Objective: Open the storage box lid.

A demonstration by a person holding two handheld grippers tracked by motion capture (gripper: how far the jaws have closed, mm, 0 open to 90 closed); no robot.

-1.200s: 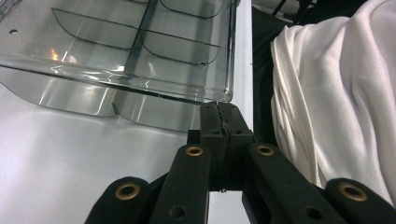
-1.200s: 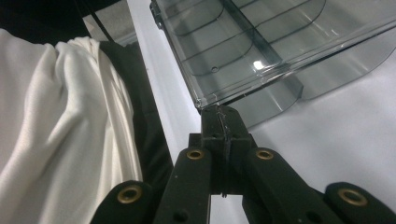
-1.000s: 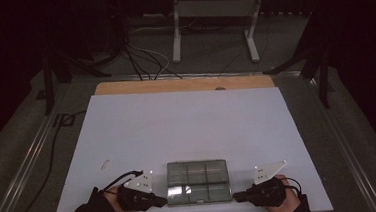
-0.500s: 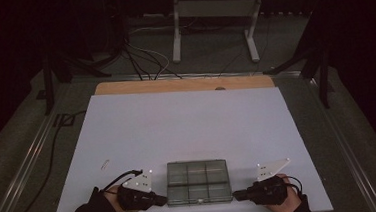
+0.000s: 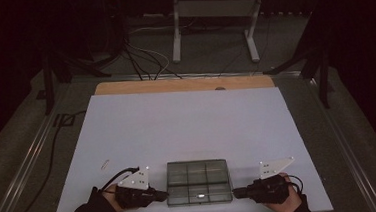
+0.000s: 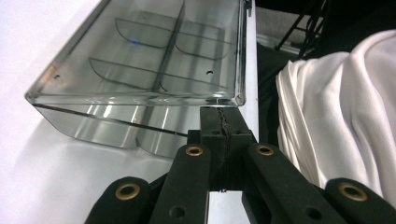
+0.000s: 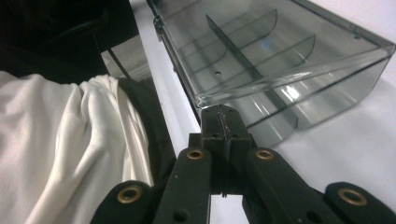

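Nothing has shifted since the earlier frames: both hands and the clear compartment box [image 5: 199, 182] lie where they were a second ago. The box sits on the white table top [image 5: 187, 121] near its front edge, midway between the two grippers, with its long sides running across the table. It is a transparent, smoky plastic case divided by inner walls into six compartments, and a small bright spot shows in one of the front ones in the high view. The left gripper [image 5: 163, 194] lies low on the table at the box's left side, its tips right at the front left corner; in the left gripper view its jaws are pressed together with nothing between them, their joined tip just under the rim of the box's corner [image 6: 140, 70]. The right gripper [image 5: 236, 193] mirrors it at the front right corner, and the right gripper view shows its jaws likewise clenched on nothing, tip meeting the corner edge of the box [image 7: 280, 60]. White cloth [image 6: 341, 112] hangs beside the table edge in both gripper views.
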